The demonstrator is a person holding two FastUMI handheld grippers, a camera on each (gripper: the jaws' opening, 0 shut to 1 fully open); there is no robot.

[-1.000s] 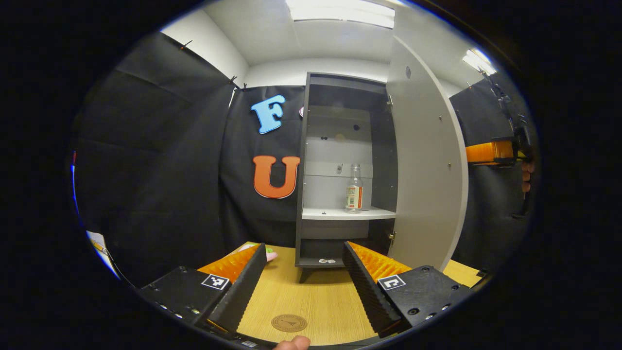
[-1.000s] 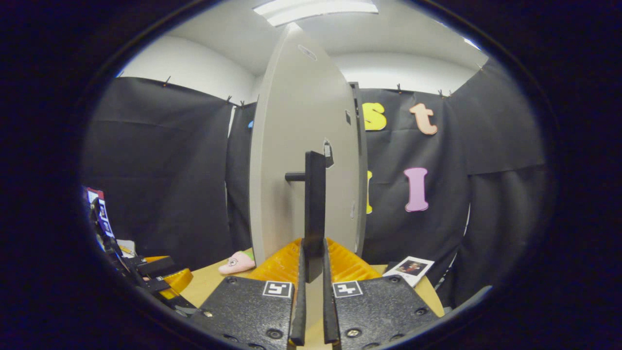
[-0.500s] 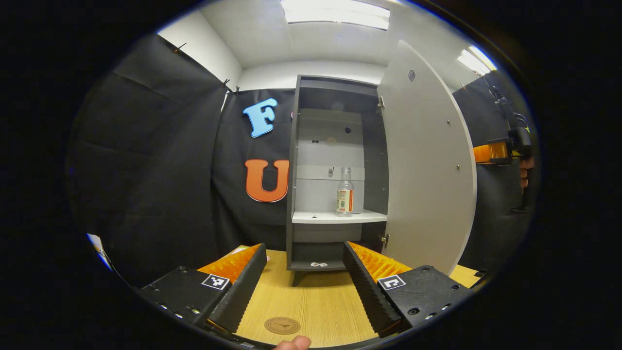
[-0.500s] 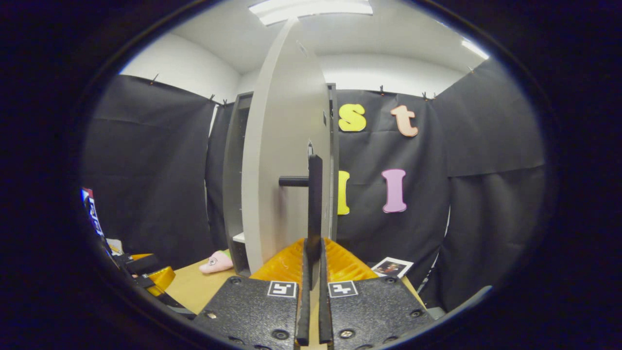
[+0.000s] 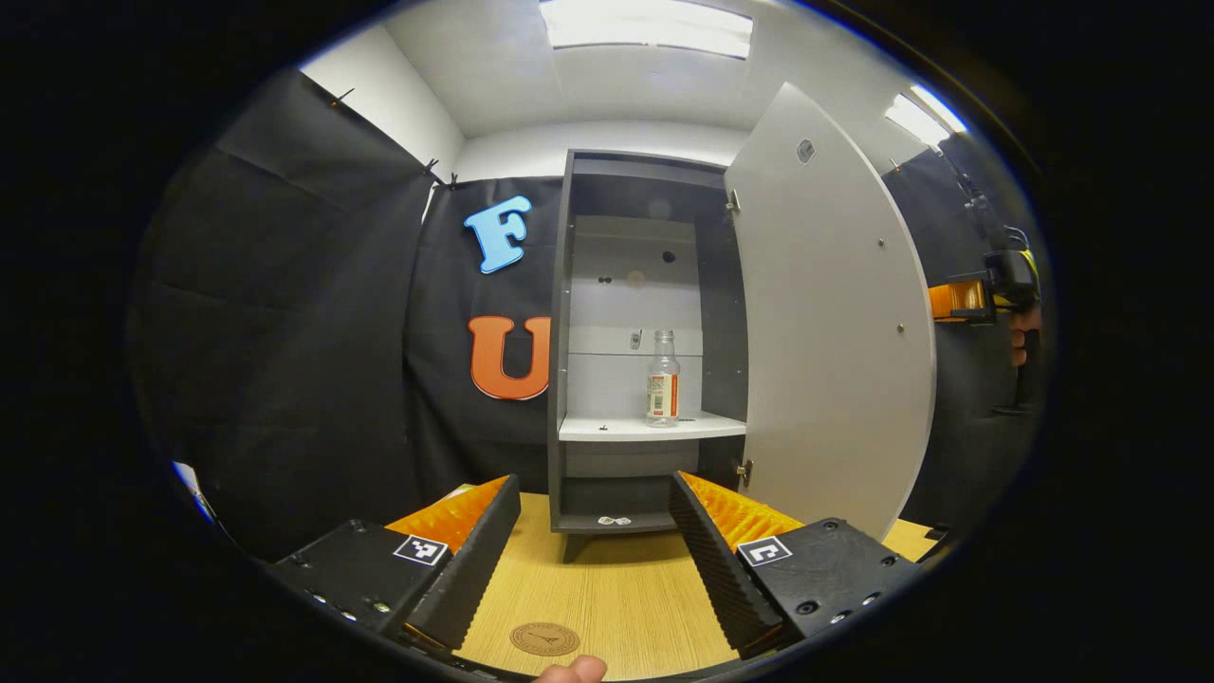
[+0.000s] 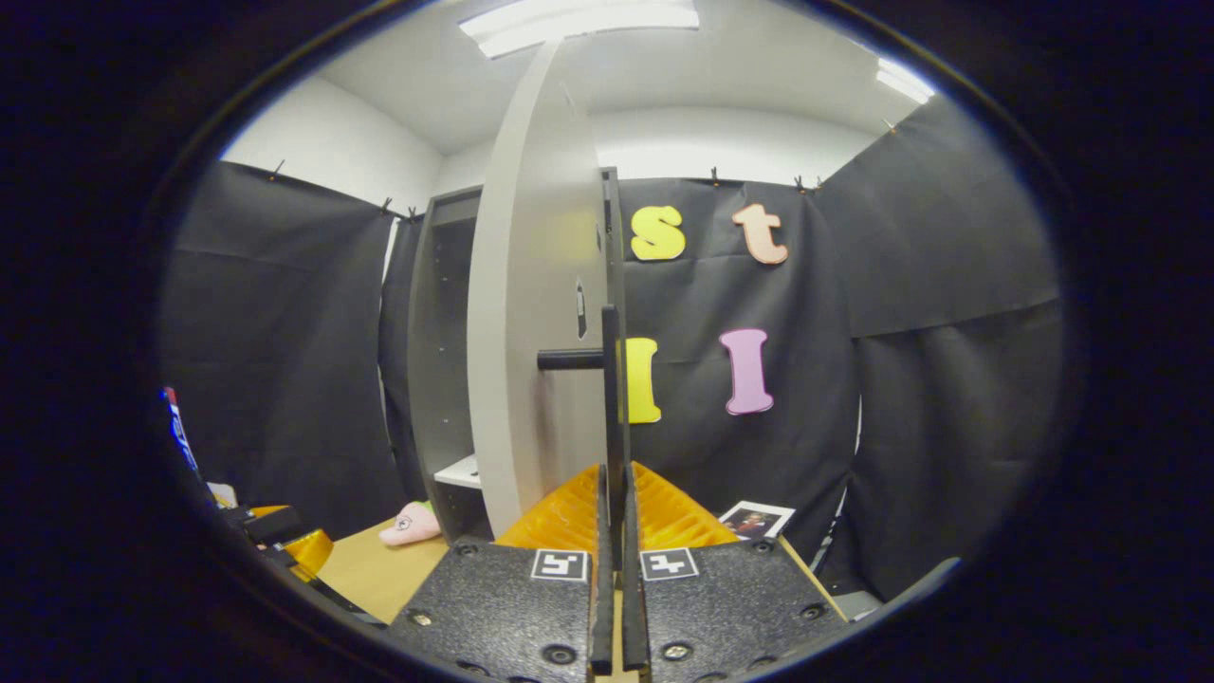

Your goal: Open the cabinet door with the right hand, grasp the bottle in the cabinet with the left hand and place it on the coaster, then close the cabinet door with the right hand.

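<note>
A tall dark grey cabinet (image 5: 569, 332) stands on the wooden table with its pale door (image 5: 835, 323) swung wide to the right. Upright on its white shelf is a clear bottle (image 5: 662, 379) with a red and white label. A round brown coaster (image 5: 544, 638) lies on the table near my left gripper (image 5: 596, 517), which is open, empty and well short of the cabinet. My right gripper (image 6: 615, 503) is shut on the door's black bar handle (image 6: 612, 398); in the left gripper view it appears at the far right (image 5: 967, 296), beyond the door's edge.
A pink soft toy (image 6: 408, 524) lies on the table (image 5: 616, 588) by the cabinet's foot. A photo card (image 6: 757, 520) rests at the table's right side. The cabinet (image 6: 441, 360) has a low compartment under the shelf. A fingertip (image 5: 569, 670) shows at the bottom edge.
The door has swung further open, pulled by my right gripper on its handle. The left gripper view has shifted slightly, so the cabinet and bottle sit a bit more to the left.
</note>
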